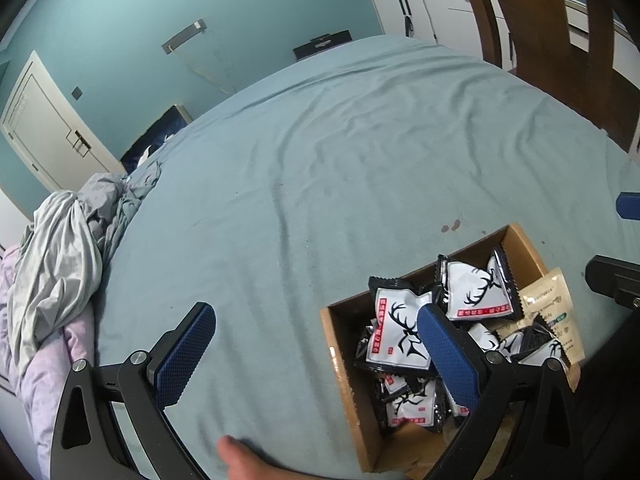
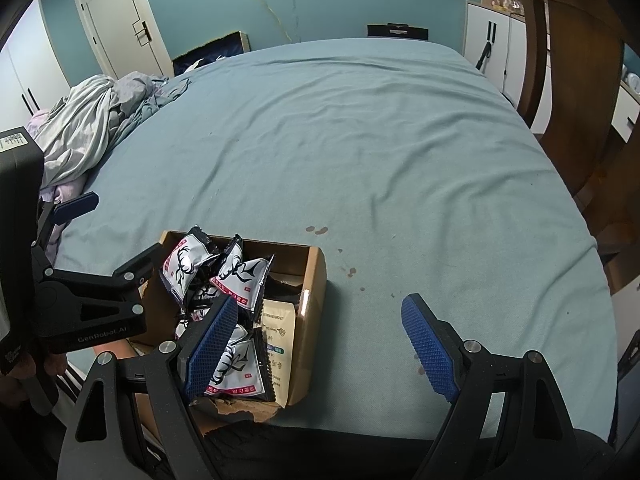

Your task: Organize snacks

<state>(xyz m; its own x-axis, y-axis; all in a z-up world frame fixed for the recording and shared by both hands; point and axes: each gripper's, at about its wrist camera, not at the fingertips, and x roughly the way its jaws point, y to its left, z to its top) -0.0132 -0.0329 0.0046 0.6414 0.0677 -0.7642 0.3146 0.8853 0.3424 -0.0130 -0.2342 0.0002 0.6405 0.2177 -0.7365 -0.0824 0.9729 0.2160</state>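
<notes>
A brown cardboard box (image 1: pixel 340 344) (image 2: pixel 314 280) sits on the blue bed sheet near the front edge. It holds several black-and-white snack packets with a deer print (image 1: pixel 400 336) (image 2: pixel 240 280) and a beige pouch (image 1: pixel 556 312) (image 2: pixel 280 332) leaning against one wall. My left gripper (image 1: pixel 316 352) is open, its right finger over the box and its left finger over bare sheet. My right gripper (image 2: pixel 324 348) is open too, its left finger above the packets and its right finger over the sheet. Nothing is between either pair of fingers.
A wide stretch of wrinkled blue sheet (image 2: pixel 360 152) runs beyond the box, with small dark stains (image 2: pixel 316 230). Crumpled grey bedding (image 1: pixel 64 248) (image 2: pixel 92 120) is piled at the left. A wooden chair (image 2: pixel 576 80) stands at the right. A person's toes (image 1: pixel 236 456) show at the front edge.
</notes>
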